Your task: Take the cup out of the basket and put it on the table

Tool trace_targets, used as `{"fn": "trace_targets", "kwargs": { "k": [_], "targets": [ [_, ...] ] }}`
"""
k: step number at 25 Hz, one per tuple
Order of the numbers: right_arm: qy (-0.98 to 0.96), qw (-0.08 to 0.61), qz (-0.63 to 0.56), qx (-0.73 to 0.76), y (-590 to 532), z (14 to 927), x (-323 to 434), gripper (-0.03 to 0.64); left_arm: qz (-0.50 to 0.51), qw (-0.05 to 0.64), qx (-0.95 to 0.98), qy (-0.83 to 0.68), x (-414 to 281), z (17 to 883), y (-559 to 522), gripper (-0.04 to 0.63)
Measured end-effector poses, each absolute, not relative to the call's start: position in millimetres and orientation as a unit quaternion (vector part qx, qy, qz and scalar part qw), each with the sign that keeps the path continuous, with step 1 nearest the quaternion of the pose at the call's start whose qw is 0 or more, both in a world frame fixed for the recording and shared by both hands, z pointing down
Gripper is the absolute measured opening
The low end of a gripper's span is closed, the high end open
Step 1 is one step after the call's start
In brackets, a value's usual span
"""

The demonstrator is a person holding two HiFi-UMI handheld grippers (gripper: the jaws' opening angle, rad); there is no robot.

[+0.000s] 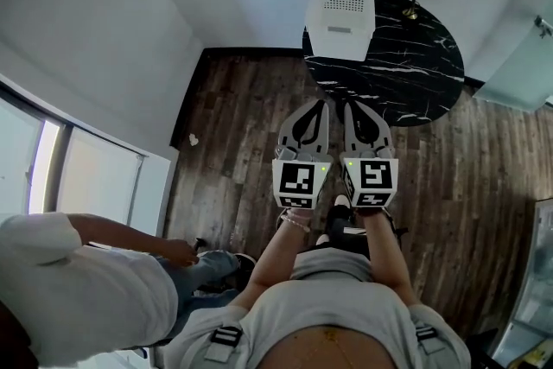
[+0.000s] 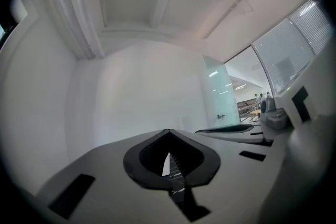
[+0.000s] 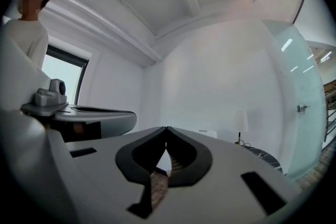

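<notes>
Wood floor [image 1: 233, 151] is showing beneath both pairs of jaws. Black marble table [image 1: 415, 65] is standing just ahead of the jaw tips; in the head view its near edge is lying about level with them. A second person [image 1: 78, 289] is off to the left, well behind the jaws. White basket [image 1: 340, 17] is resting on the table's left part, straight ahead of the left jaws and a little left of the right ones. Left gripper [image 1: 320, 104] is pointing level, jaws meeting at the tips and gripping nothing. Right gripper [image 1: 349, 106], just beside it, is doing likewise: jaws together, nothing between them.

Cup: not showing in any view. It is presumably lying inside the basket, hidden by the walls.

Judgement: the approach is the step in hand, and no part of the pick is done yet. The next move is calling for one pair of jaws to open, come over the basket and go down onto the cup.
</notes>
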State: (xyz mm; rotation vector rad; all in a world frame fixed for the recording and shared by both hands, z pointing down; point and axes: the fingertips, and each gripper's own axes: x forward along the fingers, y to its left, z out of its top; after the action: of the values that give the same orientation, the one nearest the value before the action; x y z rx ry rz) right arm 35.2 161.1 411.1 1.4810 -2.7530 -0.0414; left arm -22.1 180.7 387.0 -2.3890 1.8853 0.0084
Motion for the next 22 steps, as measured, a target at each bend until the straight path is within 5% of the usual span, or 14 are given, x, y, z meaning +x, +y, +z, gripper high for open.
{"fn": "trace_targets", "kwargs": {
  "k": [22],
  "targets": [
    [-0.905, 0.012, -0.001, 0.426, 53, 411, 36, 0.008, -0.007, 0.034, -0.755, 0.655, -18, 389, 74, 0.006]
  ]
}}
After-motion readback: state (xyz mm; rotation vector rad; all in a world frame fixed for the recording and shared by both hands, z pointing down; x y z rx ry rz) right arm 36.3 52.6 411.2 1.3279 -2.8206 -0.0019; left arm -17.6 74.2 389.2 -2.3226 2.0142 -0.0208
